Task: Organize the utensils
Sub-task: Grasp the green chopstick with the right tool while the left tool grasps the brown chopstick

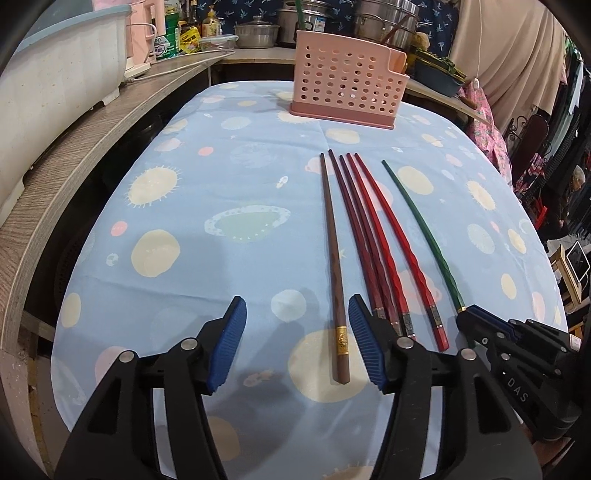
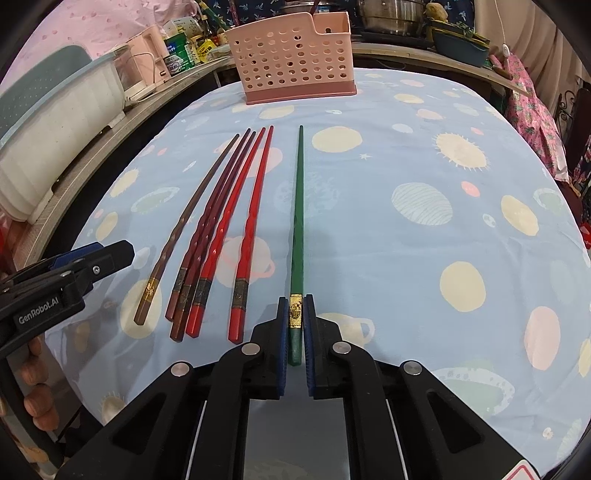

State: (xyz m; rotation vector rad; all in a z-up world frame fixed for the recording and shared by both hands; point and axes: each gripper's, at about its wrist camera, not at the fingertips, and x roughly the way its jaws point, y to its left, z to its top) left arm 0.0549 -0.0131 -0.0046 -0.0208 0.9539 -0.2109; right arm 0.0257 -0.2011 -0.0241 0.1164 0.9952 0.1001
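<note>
Six chopsticks lie side by side on the blue planet-print cloth, tips toward a pink perforated utensil holder at the far end. My left gripper is open; the brown chopstick lies between its blue pads, close to the right one, with nothing pressing on it. To its right lie two dark red chopsticks and two bright red ones. My right gripper is shut on the green chopstick at its gold band.
A white tub stands on the wooden counter along the left. Steel pots, bottles and jars crowd the back shelf. Hanging fabric and clutter line the right side. A person's fingers show at the lower left.
</note>
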